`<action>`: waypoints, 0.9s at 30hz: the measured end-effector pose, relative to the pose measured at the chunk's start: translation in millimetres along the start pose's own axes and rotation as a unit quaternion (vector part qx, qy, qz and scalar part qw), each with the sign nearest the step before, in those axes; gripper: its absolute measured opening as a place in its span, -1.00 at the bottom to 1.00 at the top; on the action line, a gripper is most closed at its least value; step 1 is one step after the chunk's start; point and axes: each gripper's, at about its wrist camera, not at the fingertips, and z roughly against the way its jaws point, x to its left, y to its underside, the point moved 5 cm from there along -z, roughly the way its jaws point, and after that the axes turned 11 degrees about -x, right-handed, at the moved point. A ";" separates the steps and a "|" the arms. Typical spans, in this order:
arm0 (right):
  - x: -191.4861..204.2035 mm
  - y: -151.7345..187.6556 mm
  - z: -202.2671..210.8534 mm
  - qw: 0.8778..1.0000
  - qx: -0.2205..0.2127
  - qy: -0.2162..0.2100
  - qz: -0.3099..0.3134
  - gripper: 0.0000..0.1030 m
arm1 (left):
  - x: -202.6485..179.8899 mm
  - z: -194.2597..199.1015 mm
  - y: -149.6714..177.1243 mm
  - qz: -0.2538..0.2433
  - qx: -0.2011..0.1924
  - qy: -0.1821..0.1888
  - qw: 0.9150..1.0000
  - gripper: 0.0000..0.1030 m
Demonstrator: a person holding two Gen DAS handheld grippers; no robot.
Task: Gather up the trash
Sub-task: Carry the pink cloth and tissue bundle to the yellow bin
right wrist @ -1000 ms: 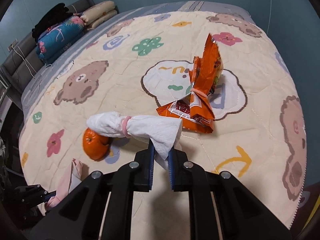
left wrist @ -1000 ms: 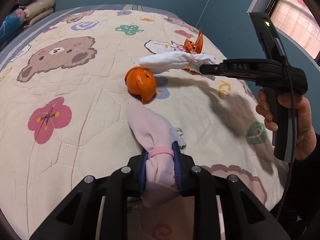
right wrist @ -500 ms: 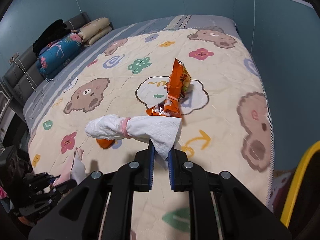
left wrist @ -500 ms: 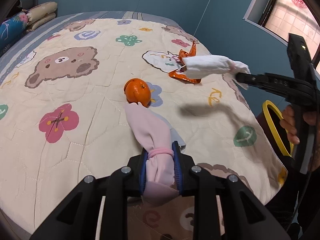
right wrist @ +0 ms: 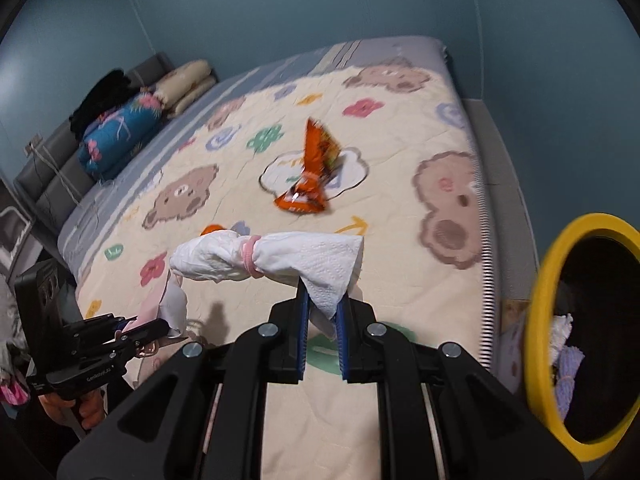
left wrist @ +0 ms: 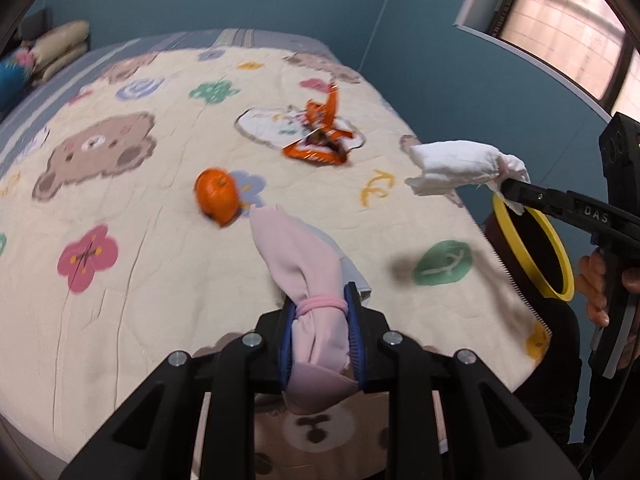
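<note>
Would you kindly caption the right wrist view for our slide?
Right claw carries a banded white tissue bundle above the quilted bed, beside the yellow-rimmed bin.

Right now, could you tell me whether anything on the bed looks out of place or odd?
Yes. An orange snack wrapper, crumpled and cinched with a band, sits mid-quilt, and an orange lies nearer the foot. Both look like litter on bedding. The white tissue bundle and pink bundle are already lifted, each clamped in a hand-held gripper.
</note>
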 end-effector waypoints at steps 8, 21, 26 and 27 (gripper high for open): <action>-41.4 -25.2 55.0 0.998 -0.056 0.024 -0.030 -0.77 | -45.3 1.2 -31.1 -0.023 -0.023 0.025 0.999 -0.58; -109.5 -39.8 115.5 0.988 -0.107 0.081 -0.075 -0.77 | -132.9 -10.4 -79.7 -0.046 -0.054 0.099 0.993 -0.58; -141.9 -42.2 138.0 0.980 -0.128 0.115 -0.098 -0.77 | -169.2 -23.9 -86.4 -0.063 -0.050 0.124 0.989 -0.58; -147.5 -42.9 140.3 0.979 -0.131 0.119 -0.102 -0.77 | -176.1 -26.8 -87.3 -0.067 -0.050 0.129 0.988 -0.58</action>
